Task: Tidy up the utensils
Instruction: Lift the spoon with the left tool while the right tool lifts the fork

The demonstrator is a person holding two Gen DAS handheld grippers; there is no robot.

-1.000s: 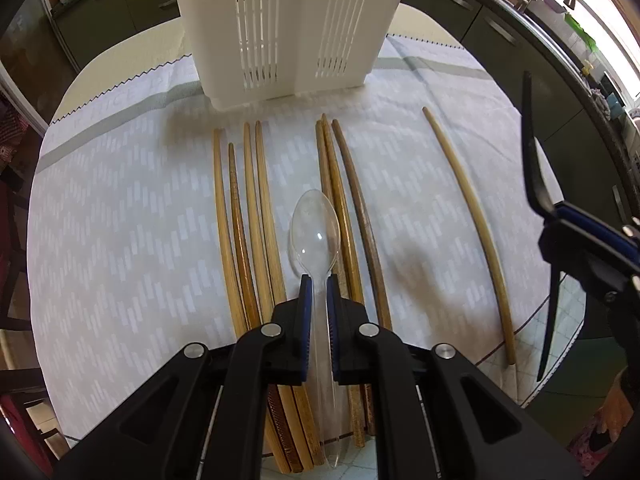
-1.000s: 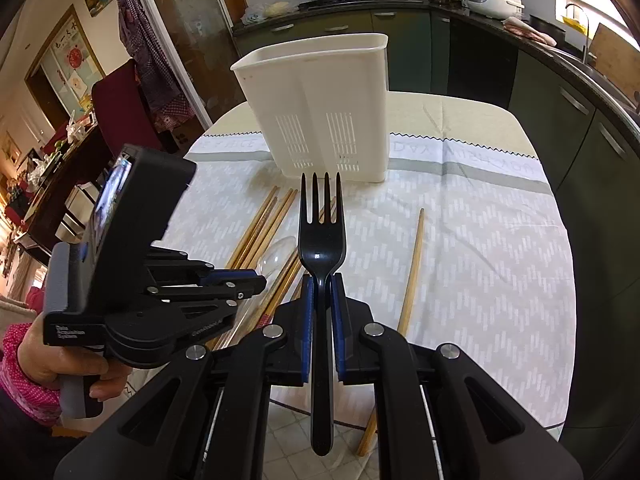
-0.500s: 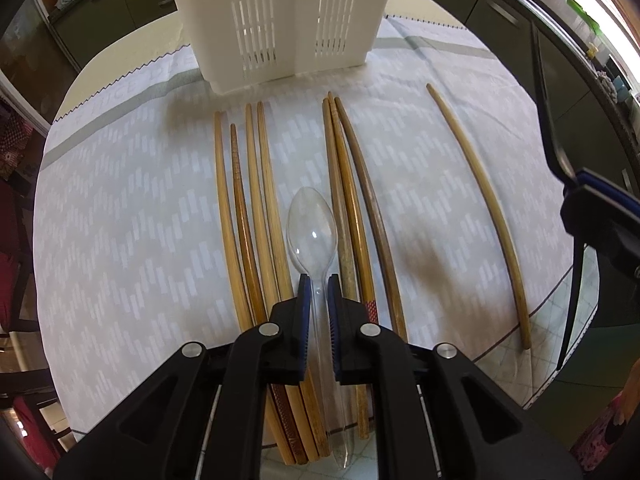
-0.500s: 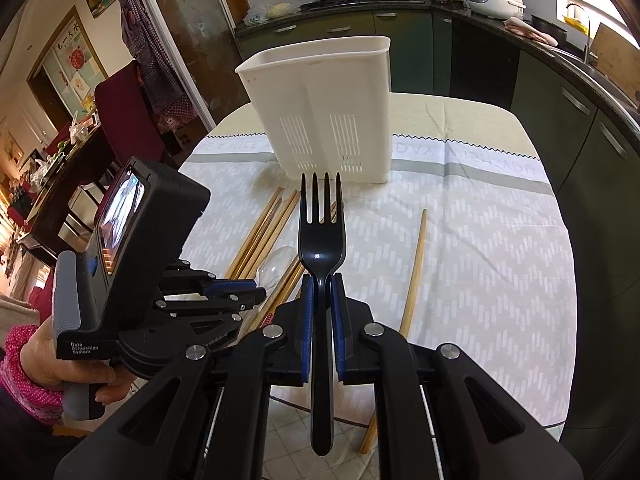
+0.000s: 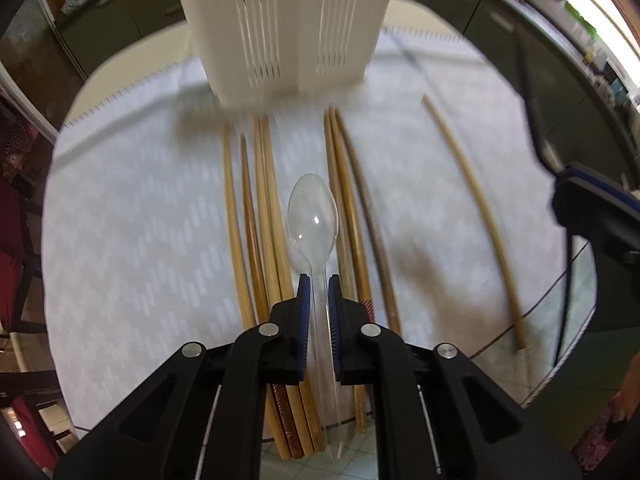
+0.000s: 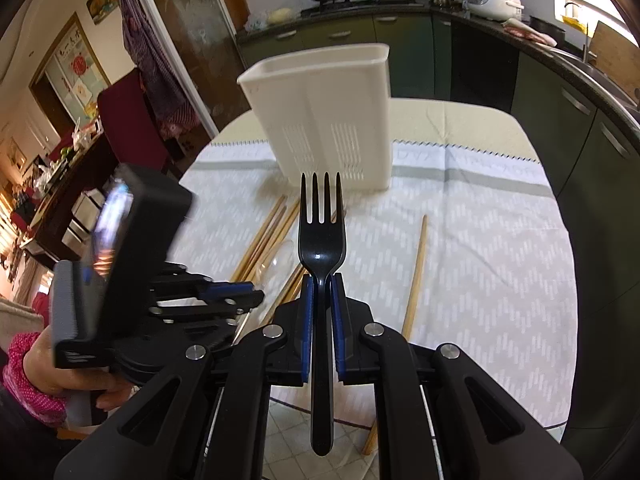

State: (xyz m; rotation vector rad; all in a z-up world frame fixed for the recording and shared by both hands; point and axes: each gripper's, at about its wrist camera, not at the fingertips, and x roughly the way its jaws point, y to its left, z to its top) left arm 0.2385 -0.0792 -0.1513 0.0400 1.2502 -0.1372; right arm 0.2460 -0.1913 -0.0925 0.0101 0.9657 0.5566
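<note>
Covering table: a pale patterned cloth (image 6: 480, 248) lies over the round top, likely to keep utensils off the bare surface.
Holder: a white slotted caddy (image 6: 332, 108) stands upright at the far side of the cloth, open top up, no utensil seen in it; judged the destination for every piece.
Chopsticks: wooden sticks (image 5: 256, 216) lie flat in two loose groups just before the caddy, tips toward it; one stray stick (image 5: 476, 216) lies apart on the right side. None sorted yet.
Left gripper (image 5: 319, 280): narrow, clamped on the handle of a clear plastic spoon (image 5: 313, 216), bowl forward. It tilts steeply down over the chopsticks. Whether the spoon is clear of the sticks cannot be told. A hand (image 6: 60, 376) in a pink dotted sleeve holds the tool.
Right gripper (image 6: 321, 280): narrow, clamped on a black fork (image 6: 321, 240) at the neck, tines toward the caddy, handle trailing behind the jaws. Held above the near table edge, apparently waiting its turn.
Stage, judged: early; two pieces in hand, none delivered.
Risk, judged: the spoon's thin handle may slip or flex; both tools near the caddy could collide.
</note>
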